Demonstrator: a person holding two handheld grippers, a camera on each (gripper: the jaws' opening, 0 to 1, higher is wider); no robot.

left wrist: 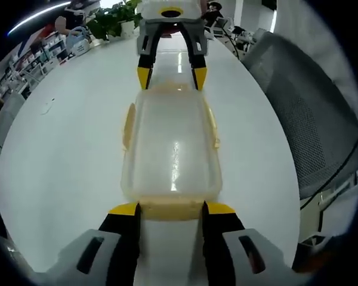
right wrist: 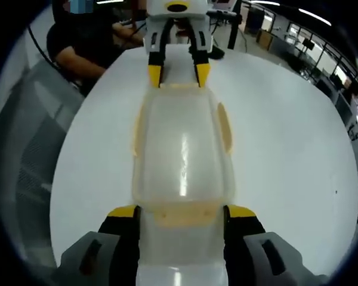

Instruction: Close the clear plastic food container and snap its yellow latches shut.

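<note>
While the white desk (left wrist: pixel 65 161) stands in an office with plants (left wrist: pixel 110 21), the clear container (left wrist: pixel 170 149) lies on it, lid on, between the open left tongs (left wrist: pixel 170 210) and open right tongs (right wrist: pixel 182 213) at its yellow end latches (left wrist: pixel 170 210).

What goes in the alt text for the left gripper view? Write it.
A clear plastic food container with its lid on lies on a white table, the open left gripper at its near yellow end latch and the right gripper at its far end.

office | white table (left wrist: pixel 59 155), mesh chair (left wrist: pixel 304 131), potted plant (left wrist: pixel 110 21) (desks behind)
</note>
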